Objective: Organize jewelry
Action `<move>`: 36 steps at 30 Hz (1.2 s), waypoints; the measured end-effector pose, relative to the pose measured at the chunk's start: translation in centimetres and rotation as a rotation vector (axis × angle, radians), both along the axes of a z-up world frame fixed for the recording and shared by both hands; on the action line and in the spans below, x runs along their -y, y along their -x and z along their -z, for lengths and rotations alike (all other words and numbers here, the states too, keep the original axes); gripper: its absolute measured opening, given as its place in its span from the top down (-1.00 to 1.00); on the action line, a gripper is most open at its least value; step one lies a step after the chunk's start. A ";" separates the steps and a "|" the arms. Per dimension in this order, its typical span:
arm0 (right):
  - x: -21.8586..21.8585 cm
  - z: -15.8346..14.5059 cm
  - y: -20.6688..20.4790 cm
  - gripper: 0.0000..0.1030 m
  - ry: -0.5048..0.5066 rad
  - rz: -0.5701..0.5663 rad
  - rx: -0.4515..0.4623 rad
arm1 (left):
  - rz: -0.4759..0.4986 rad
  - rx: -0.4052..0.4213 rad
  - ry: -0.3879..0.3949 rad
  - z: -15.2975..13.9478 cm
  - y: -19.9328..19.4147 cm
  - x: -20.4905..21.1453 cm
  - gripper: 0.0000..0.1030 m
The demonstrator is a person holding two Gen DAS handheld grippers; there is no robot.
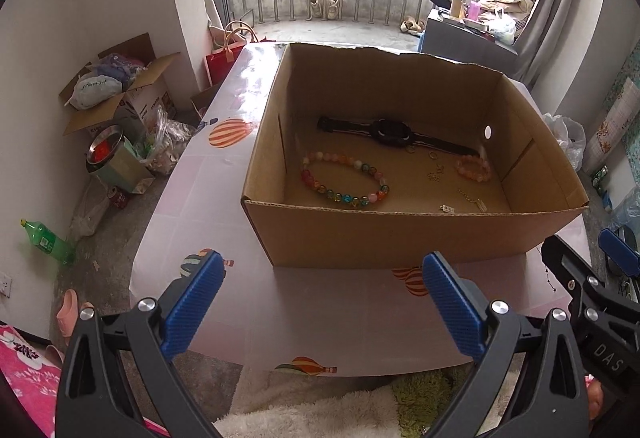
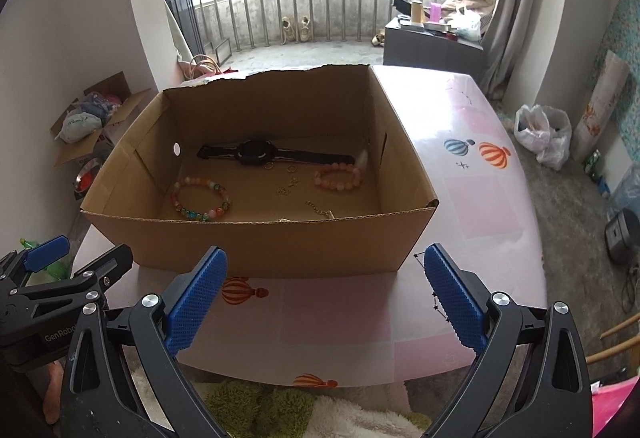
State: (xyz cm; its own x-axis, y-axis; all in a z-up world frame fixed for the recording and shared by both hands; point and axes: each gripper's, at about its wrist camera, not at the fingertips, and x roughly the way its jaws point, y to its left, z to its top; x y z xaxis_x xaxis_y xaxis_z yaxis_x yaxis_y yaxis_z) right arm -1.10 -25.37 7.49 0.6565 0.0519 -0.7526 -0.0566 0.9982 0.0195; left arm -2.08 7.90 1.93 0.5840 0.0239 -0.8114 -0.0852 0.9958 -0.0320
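An open cardboard box stands on the table. Inside lie a black watch, a multicoloured bead bracelet, a pink bead bracelet, small rings and a thin chain. My left gripper is open and empty over the table's near edge, in front of the box. My right gripper is open and empty beside it, also short of the box.
The table has a pink balloon-print cover. On the floor to the left are a carton of bags, a green bottle and a metal bowl. A white plastic bag lies right. A fluffy rug is below.
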 end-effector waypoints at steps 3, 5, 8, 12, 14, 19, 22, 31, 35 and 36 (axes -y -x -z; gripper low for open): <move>0.0 0.0 0.0 -0.84 -0.002 0.004 -0.006 | 0.003 -0.004 0.007 -0.1 -0.4 0.2 -0.89; -0.1 0.1 0.0 -0.84 0.008 0.008 -0.011 | 0.011 0.001 0.002 -0.2 -0.4 0.4 -0.89; 0.0 0.3 -0.2 -0.84 0.013 0.017 -0.019 | 0.014 -0.002 -0.016 -0.2 -0.6 0.7 -0.89; -0.1 0.4 -0.3 -0.84 0.017 0.025 -0.025 | 0.015 -0.008 -0.021 -0.1 -0.8 0.8 -0.89; -0.1 0.5 -0.4 -0.84 0.019 0.026 -0.029 | 0.015 -0.010 -0.024 -0.1 -0.9 0.8 -0.89; 0.0 0.6 -0.5 -0.84 0.016 0.032 -0.038 | 0.016 -0.024 -0.019 0.1 -1.0 0.8 -0.89; 0.0 0.6 -0.5 -0.84 0.014 0.032 -0.041 | 0.015 -0.025 -0.024 0.2 -1.0 0.9 -0.89; 0.3 0.7 -0.9 -0.84 0.004 0.038 -0.056 | 0.020 -0.036 -0.026 0.3 -1.4 1.2 -0.89; 0.4 0.8 -1.1 -0.84 0.002 0.040 -0.060 | 0.021 -0.039 -0.027 0.4 -1.6 1.2 -0.89; 0.4 0.8 -1.1 -0.84 0.003 0.040 -0.061 | 0.021 -0.041 -0.025 0.4 -1.6 1.2 -0.89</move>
